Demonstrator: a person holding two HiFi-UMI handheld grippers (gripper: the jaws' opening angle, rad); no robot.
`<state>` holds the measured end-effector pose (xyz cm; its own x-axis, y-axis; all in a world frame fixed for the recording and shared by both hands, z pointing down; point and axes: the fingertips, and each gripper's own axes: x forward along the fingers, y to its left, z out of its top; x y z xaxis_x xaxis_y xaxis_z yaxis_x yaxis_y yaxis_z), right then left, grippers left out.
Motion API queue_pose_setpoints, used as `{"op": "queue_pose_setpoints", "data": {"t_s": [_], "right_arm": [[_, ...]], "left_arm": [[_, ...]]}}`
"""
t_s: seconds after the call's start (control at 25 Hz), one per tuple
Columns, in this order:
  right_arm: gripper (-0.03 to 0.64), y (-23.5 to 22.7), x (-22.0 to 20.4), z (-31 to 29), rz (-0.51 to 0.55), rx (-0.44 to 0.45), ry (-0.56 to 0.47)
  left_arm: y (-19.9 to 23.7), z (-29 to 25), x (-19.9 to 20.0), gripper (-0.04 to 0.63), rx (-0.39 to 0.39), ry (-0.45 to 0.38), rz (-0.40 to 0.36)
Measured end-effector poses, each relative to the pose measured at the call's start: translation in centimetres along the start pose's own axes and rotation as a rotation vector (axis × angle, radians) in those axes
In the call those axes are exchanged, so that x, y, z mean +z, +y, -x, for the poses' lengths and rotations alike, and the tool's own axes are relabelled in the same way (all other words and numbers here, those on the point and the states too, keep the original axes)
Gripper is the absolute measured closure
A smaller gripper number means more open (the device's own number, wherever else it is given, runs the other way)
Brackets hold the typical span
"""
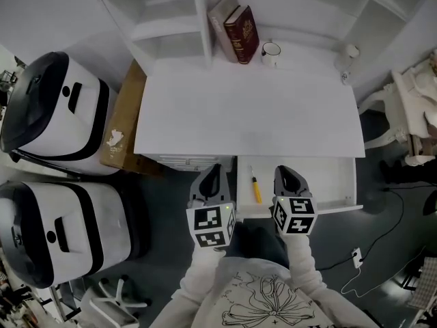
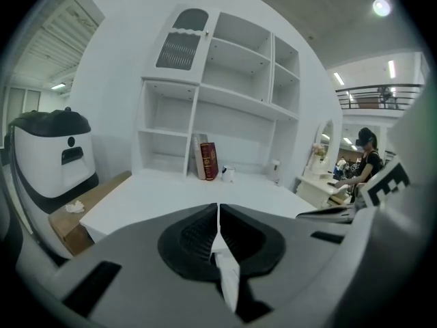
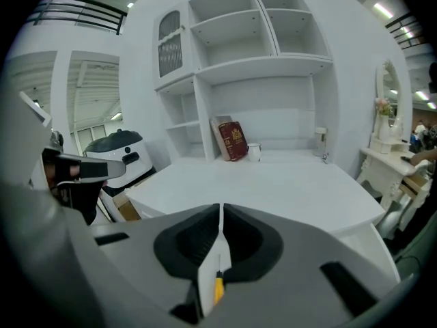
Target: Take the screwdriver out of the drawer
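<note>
A screwdriver [image 1: 255,187] with a yellow handle lies in the open white drawer [image 1: 328,183] under the desk's front edge, its shaft pointing toward the desk. My left gripper [image 1: 212,175] hovers just left of the drawer, jaws together and empty. My right gripper [image 1: 287,178] hangs over the drawer to the right of the screwdriver, also shut with nothing in it. In the right gripper view the yellow handle [image 3: 218,290] shows below the closed jaws of the right gripper [image 3: 221,214]. The left gripper view shows the left gripper [image 2: 218,214] shut, with the desk top beyond.
On the white desk [image 1: 252,115] stand two books [image 1: 235,33], a mug [image 1: 271,50] and a small bottle [image 1: 347,55] against the shelf unit. A cardboard box [image 1: 123,121] and two white machines [image 1: 54,115] sit at the left. A white chair [image 1: 410,115] is at the right.
</note>
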<state>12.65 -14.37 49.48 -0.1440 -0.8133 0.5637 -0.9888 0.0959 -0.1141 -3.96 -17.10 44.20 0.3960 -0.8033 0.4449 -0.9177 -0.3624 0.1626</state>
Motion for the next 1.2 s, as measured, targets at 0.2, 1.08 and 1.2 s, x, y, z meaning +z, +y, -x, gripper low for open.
{"op": "queue_pose_setpoints", "data": {"t_s": [0.2, 1.08, 1.2], "right_arm": [[0.612, -0.1, -1.1, -2.0, 0.000, 0.001, 0.044], [0.558, -0.2, -10.0, -8.0, 0.045, 0.117, 0.327], [0.551, -0.2, -11.7, -8.7, 0.044, 0.135, 0.375]], "left_arm": [[0.5, -2.1, -1.4, 0.583, -0.013, 0.046, 0.005], [1.4, -6.4, -10.3, 0.583, 0.008, 0.263, 0.050], [1.6, -6.9, -11.4, 0.583, 0.009, 0.284, 0.052]]}}
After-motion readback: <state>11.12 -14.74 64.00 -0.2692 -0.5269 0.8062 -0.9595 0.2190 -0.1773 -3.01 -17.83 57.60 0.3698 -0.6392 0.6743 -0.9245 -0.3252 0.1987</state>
